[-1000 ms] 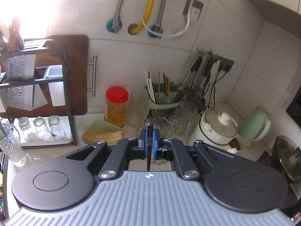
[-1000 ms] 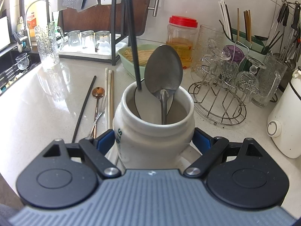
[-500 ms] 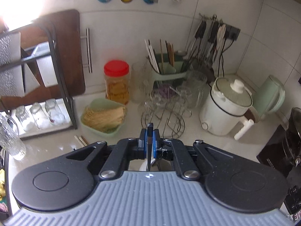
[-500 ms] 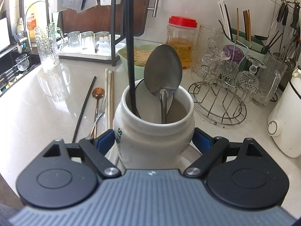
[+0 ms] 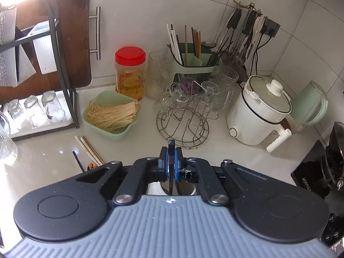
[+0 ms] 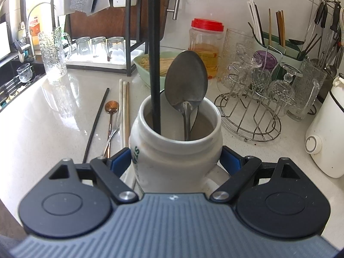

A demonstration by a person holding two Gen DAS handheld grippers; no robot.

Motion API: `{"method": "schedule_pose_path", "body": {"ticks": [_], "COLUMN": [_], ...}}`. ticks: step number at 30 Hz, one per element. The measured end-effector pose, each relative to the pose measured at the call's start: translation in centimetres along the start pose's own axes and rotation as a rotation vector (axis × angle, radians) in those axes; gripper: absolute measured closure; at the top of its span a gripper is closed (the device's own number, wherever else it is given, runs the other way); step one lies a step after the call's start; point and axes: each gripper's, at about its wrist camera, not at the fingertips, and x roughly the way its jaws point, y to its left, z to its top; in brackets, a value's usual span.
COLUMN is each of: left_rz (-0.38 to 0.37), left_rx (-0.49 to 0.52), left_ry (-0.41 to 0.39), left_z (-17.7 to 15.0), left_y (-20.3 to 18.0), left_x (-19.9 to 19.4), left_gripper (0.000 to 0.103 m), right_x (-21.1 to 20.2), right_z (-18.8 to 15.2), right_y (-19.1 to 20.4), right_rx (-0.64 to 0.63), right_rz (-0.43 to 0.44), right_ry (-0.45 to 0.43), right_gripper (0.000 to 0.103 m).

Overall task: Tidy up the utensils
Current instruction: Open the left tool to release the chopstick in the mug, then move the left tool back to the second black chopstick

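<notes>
We record, held by the right gripper point(image 6: 175, 161), a white ceramic mug with green lettering point(image 6: 176, 150): the jaws stand wide, their blue pads pressed to either side of its body, and it sits on the pale glossy countertop point(image 6: 53, 116). Inside it we note a large grey metal spoon point(image 6: 186, 86), bowl upward, leaning on the far rim, and a black chopstick point(image 6: 154, 64) standing nearly upright at the left of the opening. The left gripper point(image 5: 171, 167) is closed tight on the upper part of that black chopstick, whose tip shows above the pads. Lying on the counter left of the mug, we list one more black chopstick point(image 6: 96, 120), a small copper-bowled spoon point(image 6: 111, 109), a silver fork point(image 6: 114, 126) and a pair of pale wooden chopsticks point(image 6: 125, 111), side by side. Beyond them: a green basket of dried noodles point(image 5: 110, 114), a red-lidded plastic jar point(image 5: 129, 73), a wire rack of glass cups point(image 5: 185, 116) and a white electric pot point(image 5: 260, 116).
</notes>
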Motion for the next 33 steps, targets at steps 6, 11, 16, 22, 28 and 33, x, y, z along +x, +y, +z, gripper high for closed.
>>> {"method": "schedule_pose_path", "body": {"ticks": [6,11,16,22,28,33], "left_rz": [-0.005,-0.021,-0.009,0.046,0.062,0.089], "left_rx": [-0.037,-0.06,-0.083,-0.137,-0.271,-0.327], "left_ry": [-0.001,-0.053,-0.093,-0.076,-0.002,0.067], "left_z": [0.3,-0.2,-1.1,-2.8,-5.5,-8.3], "left_y": [0.9,1.4,2.3,4.9,8.7,11.0], "left_x": [-0.3,-1.8,-3.5,-4.1,-2.6,-0.5], "left_gripper": [0.095,0.063,0.061,0.061,0.061,0.061], "right_x": [0.0,0.0,0.1,0.1,0.0,0.1], "right_z": [0.0,-0.1,0.0,0.0,-0.1,0.3], "right_y": [0.0,0.0,-0.1,0.0,0.1,0.1], "right_rx": [-0.005,-0.009,-0.01,-0.008,0.001,0.0], "right_rz": [0.0,0.001,0.005,0.002,-0.009,-0.014], "right_ry": [-0.002,-0.004,-0.001,0.001,0.003,0.021], "right_gripper": [0.013,0.013,0.012,0.012,0.013,0.013]}}
